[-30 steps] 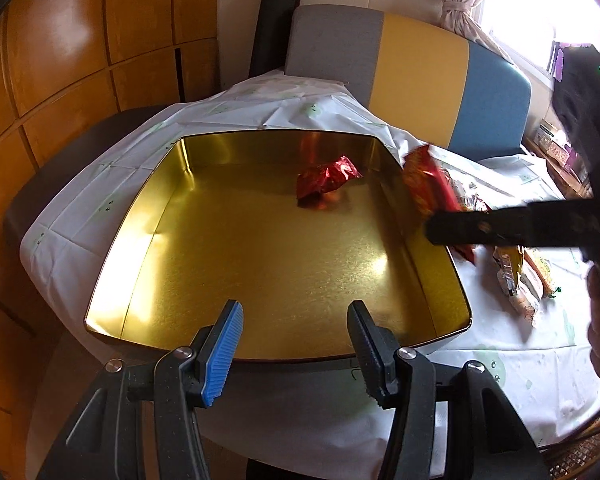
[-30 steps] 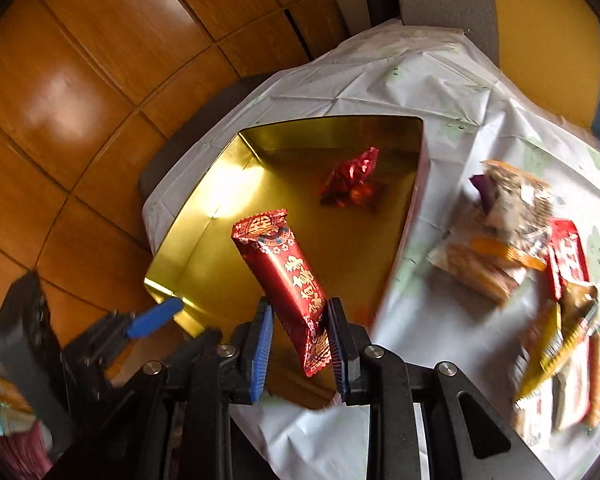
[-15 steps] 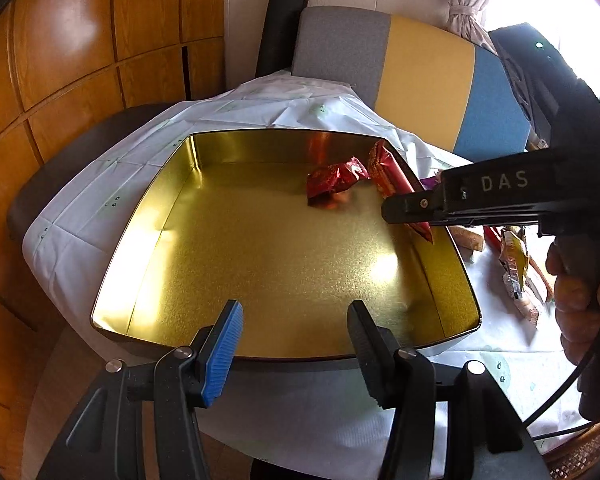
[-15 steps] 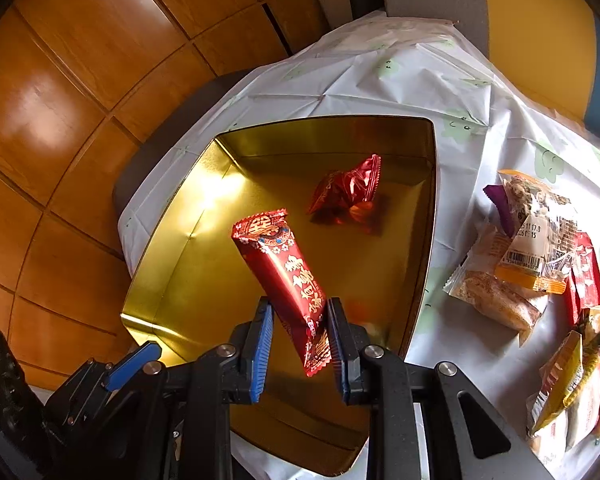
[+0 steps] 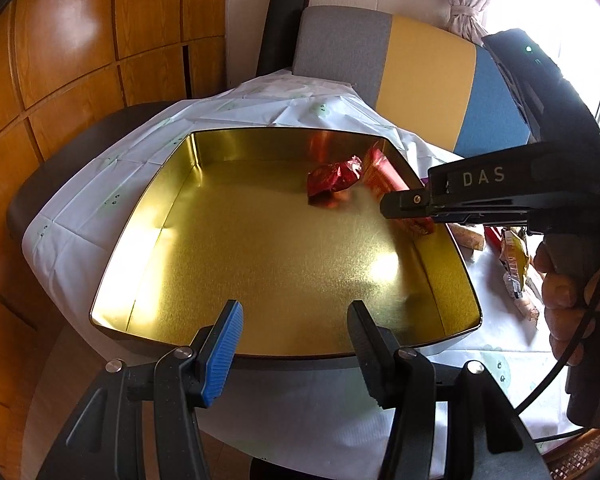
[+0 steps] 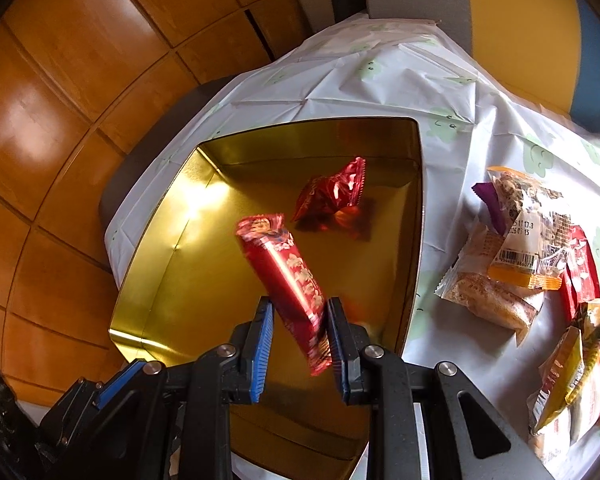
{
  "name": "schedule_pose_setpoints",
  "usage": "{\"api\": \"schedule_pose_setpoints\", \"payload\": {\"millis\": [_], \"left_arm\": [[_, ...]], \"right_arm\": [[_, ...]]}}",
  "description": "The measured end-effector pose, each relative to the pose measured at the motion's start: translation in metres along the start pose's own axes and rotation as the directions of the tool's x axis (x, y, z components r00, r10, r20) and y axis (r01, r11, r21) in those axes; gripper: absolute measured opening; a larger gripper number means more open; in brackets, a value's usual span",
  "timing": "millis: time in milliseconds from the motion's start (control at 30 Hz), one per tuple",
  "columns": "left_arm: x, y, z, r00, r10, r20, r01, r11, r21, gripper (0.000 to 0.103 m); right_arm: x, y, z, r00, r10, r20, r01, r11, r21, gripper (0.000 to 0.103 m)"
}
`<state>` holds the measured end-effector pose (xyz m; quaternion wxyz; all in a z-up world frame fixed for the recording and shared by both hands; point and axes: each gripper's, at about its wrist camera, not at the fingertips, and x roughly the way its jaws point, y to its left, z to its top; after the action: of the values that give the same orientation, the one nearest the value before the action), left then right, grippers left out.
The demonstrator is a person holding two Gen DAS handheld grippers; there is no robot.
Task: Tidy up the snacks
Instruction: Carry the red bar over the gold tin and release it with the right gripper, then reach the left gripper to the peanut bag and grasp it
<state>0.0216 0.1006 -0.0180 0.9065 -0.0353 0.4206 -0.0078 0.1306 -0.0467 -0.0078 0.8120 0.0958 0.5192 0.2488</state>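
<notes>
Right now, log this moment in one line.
left gripper open; right gripper over gold tin, red bar between jaws; red pack inside

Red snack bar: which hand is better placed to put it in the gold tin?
Right. The right gripper has the red snack bar between its fingers above the gold tin; the left gripper is open and empty.

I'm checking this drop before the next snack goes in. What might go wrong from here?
1. The red bar looks blurred and tilted between the right tool's parted pads, so it may tumble onto the red pouch rather than lie flat.
2. It hangs close to the gold tin's right wall and could catch the rim.
3. The open left tool hovers at the near rim and may nudge the tin.
</notes>
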Motion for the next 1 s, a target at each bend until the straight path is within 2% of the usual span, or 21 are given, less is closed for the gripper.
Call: {"api": "schedule_pose_setpoints", "payload": {"millis": [333,467,533,600,667,733,833,900,1000], "left_arm": [[0.002,0.003,-0.001,1.000,0.003,-0.003,-0.003,1.000,-0.009,0.055],[0.001,0.002,-0.001,1.000,0.006,0.003,-0.006,1.000,-0.009,0.055],[0.000,0.002,-0.001,1.000,0.007,0.003,-0.007,1.000,-0.011,0.055],[0.000,0.001,0.000,1.000,0.012,0.005,-0.012,1.000,-0.012,0.055],[-0.002,0.001,0.000,1.000,0.018,0.011,-0.017,1.000,-0.014,0.055],[-0.004,0.001,0.001,1.000,0.014,0.017,-0.013,1.000,-0.016,0.055],[-0.007,0.000,0.002,1.000,0.017,0.026,-0.017,1.000,-0.012,0.055],[-0.008,-0.002,0.002,0.999,0.019,0.031,-0.018,1.000,-0.007,0.055],[-0.011,-0.004,0.001,0.999,0.021,0.037,-0.021,1.000,-0.002,0.055]], "right_arm": [[-0.002,-0.004,-0.008,1.000,-0.019,0.012,0.019,1.000,0.001,0.027],[-0.011,0.004,-0.013,0.997,-0.046,0.054,0.048,0.998,-0.038,0.029],[-0.022,0.011,-0.017,0.991,-0.076,0.111,0.085,0.993,-0.079,0.038],[-0.036,0.018,-0.023,0.978,-0.099,0.186,0.122,0.986,-0.115,0.054],[-0.051,0.024,-0.028,0.955,-0.126,0.267,0.169,0.975,-0.142,0.065],[-0.067,0.028,-0.035,0.921,-0.157,0.357,0.219,0.965,-0.142,0.084],[-0.087,0.024,-0.043,0.889,-0.148,0.434,0.220,0.968,-0.121,0.097],[-0.098,0.019,-0.046,0.875,-0.145,0.463,0.215,0.971,-0.101,0.099],[-0.110,0.010,-0.049,0.871,-0.158,0.465,0.221,0.972,-0.083,0.103]]}}
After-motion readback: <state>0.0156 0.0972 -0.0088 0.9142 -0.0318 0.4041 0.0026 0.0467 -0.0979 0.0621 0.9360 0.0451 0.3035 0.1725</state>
